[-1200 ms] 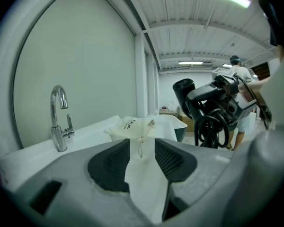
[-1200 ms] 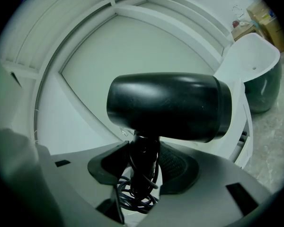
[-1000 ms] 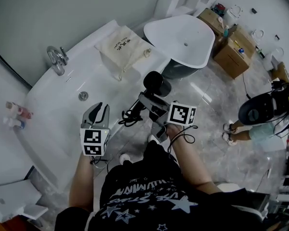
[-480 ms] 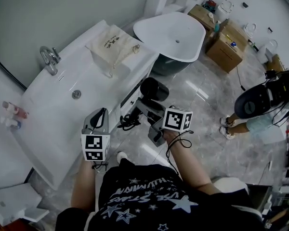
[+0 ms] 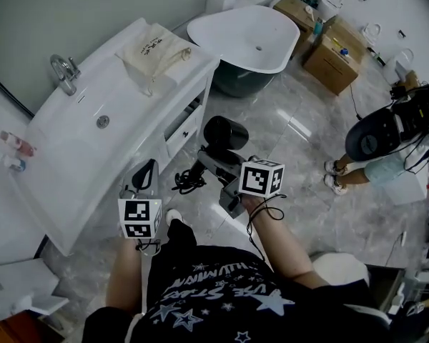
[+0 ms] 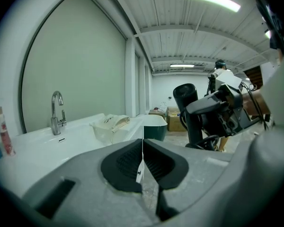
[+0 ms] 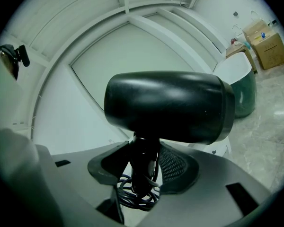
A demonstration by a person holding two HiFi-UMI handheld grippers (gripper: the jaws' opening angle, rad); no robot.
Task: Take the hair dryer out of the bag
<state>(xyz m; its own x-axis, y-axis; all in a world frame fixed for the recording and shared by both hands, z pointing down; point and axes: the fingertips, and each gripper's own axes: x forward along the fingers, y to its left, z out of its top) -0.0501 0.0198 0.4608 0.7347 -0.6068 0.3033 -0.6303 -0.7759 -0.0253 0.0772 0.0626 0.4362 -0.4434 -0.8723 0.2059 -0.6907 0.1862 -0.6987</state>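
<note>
Left gripper [image 5: 147, 167]: jaws have just been closing and now meet pad to pad; we see nothing between them. It is held out in front of the person's body, near the front edge of the vanity.
Right gripper [image 5: 213, 163]: clamped on the handle of the hair dryer; in the right gripper view both pads press on the handle from either side.
Hair dryer [image 5: 225, 133]: black, out of the bag, held over the floor in front of the vanity. The barrel sits beyond the jaw tips and lies crosswise in the right gripper view.
Cord [image 5: 188, 181]: dark, bundled in loops, hanging at the handle's lower end on the side toward the left gripper.
Bag [image 5: 151, 47]: cream cloth with dark print, lying on the far end of the vanity top, well apart from the hair dryer. Neither gripper touches it.
Vanity [image 5: 71, 141]: white top with a basin, 1 drain and 1 chrome faucet [image 5: 63, 73] at the wall side.
Bottles [image 5: 13, 148]: small ones stand at the near left end of the top; we cannot read their labels.
Bathtub [image 5: 244, 28]: white inside, dark outside, just beyond the vanity's far end.
Boxes [image 5: 334, 61]: brown cardboard, stacked past the bathtub.
Floor [image 5: 300, 123]: glossy grey marble.
Other person [image 5: 387, 183]: stands at the right of the head view, well apart from both grippers.
</note>
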